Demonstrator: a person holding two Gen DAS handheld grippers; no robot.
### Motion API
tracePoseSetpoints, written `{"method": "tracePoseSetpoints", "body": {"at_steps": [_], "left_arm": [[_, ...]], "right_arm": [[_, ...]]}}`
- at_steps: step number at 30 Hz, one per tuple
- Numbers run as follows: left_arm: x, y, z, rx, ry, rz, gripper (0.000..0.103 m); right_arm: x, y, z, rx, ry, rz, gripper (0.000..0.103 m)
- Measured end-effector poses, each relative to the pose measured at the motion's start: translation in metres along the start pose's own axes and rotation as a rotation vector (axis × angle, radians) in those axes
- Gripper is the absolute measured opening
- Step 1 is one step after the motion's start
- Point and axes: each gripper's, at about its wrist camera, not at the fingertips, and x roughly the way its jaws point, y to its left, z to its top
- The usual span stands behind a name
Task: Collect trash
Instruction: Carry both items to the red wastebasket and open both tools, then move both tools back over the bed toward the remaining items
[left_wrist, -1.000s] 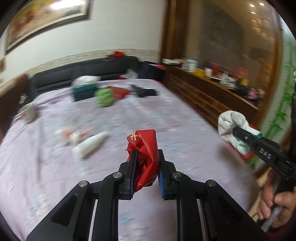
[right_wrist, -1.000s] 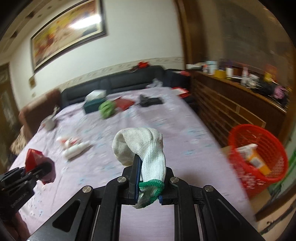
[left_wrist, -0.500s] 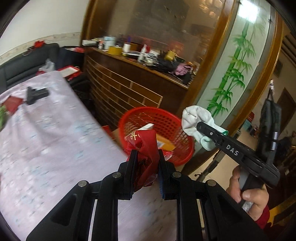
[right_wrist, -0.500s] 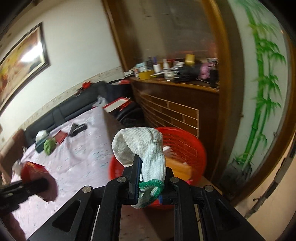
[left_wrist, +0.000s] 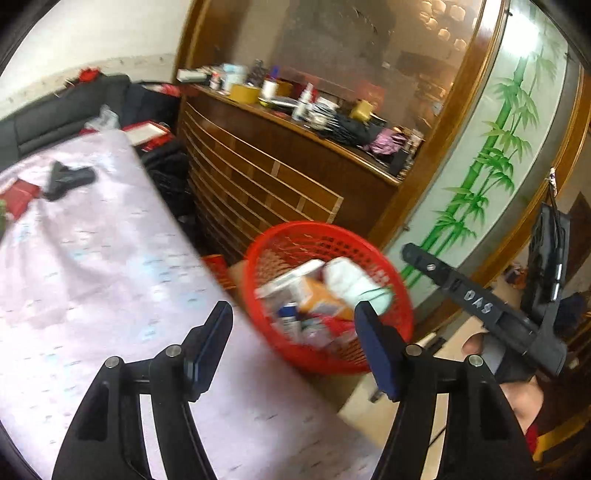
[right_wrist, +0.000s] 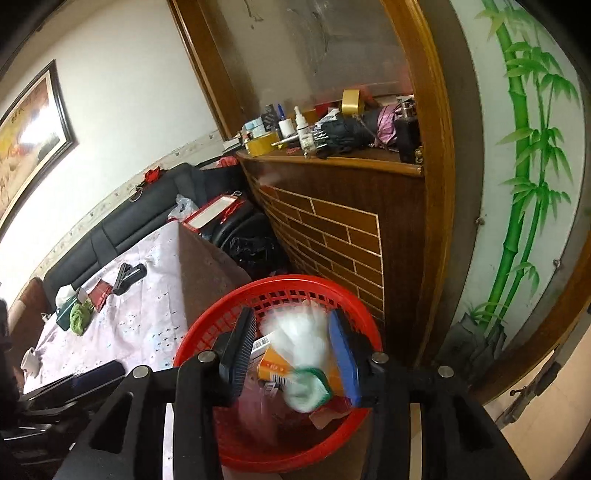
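Trash basket (right_wrist: 207, 332), red mesh, sits on floor just past corner of table w/ pale floral cloth (left_wrist: 92, 280), beside wooden slatted cabinet (right_wrist: 332, 229). Already holds orange box (left_wrist: 317, 299), white carton, misc. packets.

R gripper (right_wrist: 291, 343): jaws have just been opening, now spread apart over basket. White glove w/ green cuff (right_wrist: 303, 350) blurred betw. the pads, not pressed by either — seems to be falling free into basket. In L wrist view same glove (left_wrist: 351, 280) shows on top of the contents, R gripper's arm (left_wrist: 476, 306) poised above rim, person's hand (left_wrist: 517, 398) on its handle.

L gripper (left_wrist: 295, 350): jaws have just been opening, now wide, nothing betw. them. Points down at near edge of basket, over table corner. Red wrapper: can't pick it out for certain among the red stuff in basket.

Left on table, far end: black clip-like item (right_wrist: 127, 277), green crumpled thing (right_wrist: 79, 317), small red box, teal tissue box, white cup near edge.
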Motion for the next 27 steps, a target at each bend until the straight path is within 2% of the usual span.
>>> {"method": "tracePoseSetpoints", "body": {"at_steps": [2, 6, 10, 15, 21, 23, 24, 27], "left_arm": [[-0.017, 0.013, -0.012, 0.012, -0.013, 0.051, 0.067], [-0.048, 0.04, -0.038, 0.007, -0.026, 0.11, 0.067], [-0.076, 0.069, -0.061, -0.024, -0.023, 0.17, 0.067], [-0.12, 0.12, -0.086, -0.089, -0.027, 0.239, 0.067], [-0.183, 0.22, -0.097, -0.202, -0.053, 0.422, 0.067], [-0.196, 0.252, -0.094, -0.237, -0.062, 0.457, 0.067], [-0.203, 0.276, -0.09, -0.257, -0.064, 0.503, 0.067], [-0.207, 0.32, -0.078, -0.292, -0.077, 0.545, 0.067]], "right_arm": [[-0.005, 0.007, -0.007, -0.005, -0.002, 0.022, 0.05], [-0.012, 0.034, -0.022, -0.046, 0.02, 0.06, 0.05], [-0.017, 0.083, -0.042, -0.142, 0.05, 0.115, 0.05], [-0.02, 0.156, -0.072, -0.239, 0.125, 0.25, 0.05], [-0.026, 0.228, -0.107, -0.332, 0.185, 0.346, 0.05], [-0.026, 0.249, -0.118, -0.365, 0.214, 0.378, 0.05], [-0.027, 0.259, -0.123, -0.381, 0.228, 0.4, 0.05], [-0.029, 0.281, -0.135, -0.426, 0.239, 0.417, 0.05]]}}
